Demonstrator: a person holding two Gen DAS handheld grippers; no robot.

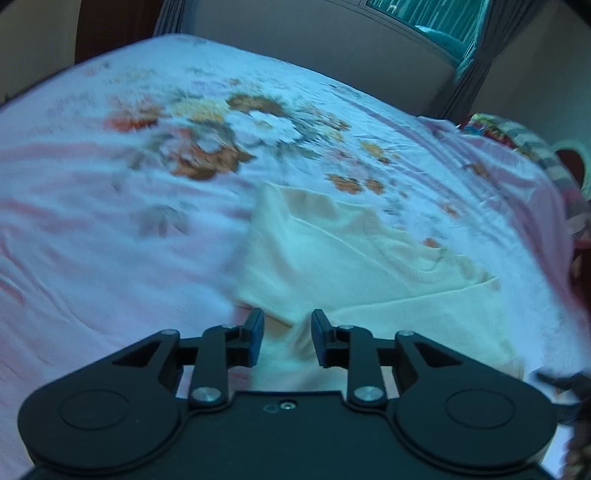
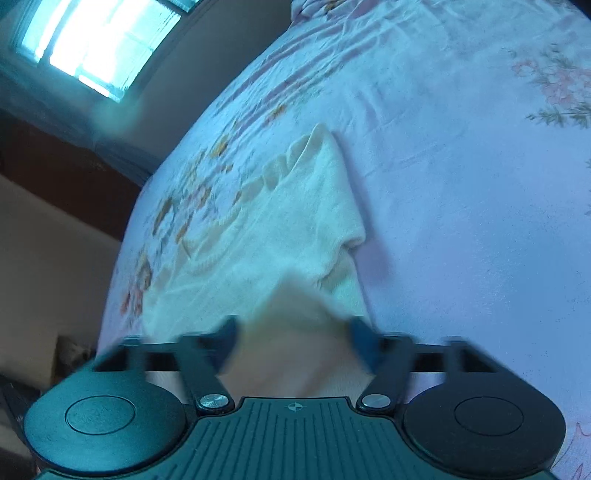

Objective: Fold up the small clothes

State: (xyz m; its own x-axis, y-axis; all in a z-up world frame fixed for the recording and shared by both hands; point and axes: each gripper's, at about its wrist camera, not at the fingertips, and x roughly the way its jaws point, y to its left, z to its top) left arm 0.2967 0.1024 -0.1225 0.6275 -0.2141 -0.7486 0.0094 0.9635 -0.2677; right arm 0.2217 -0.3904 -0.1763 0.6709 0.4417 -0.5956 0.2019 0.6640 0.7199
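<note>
A small cream garment (image 1: 343,258) lies on the floral bedsheet (image 1: 110,221). My left gripper (image 1: 287,338) is low over its near edge. The jaws stand a short way apart, and a raised fold of the cloth sits between the fingers (image 1: 256,336); I cannot tell whether they pinch it. In the right wrist view the same garment (image 2: 273,229) stretches away from my right gripper (image 2: 295,339), which is blurred. A bunch of the cloth fills the gap between its widely spaced fingers (image 2: 364,345) and rises off the bed.
The bedsheet (image 2: 461,184) covers the bed. A padded headboard (image 1: 332,48) and a curtained window (image 1: 436,22) lie beyond it. Striped colourful bedding (image 1: 517,136) is at the bed's right edge. A bright window (image 2: 96,40) shows in the right wrist view.
</note>
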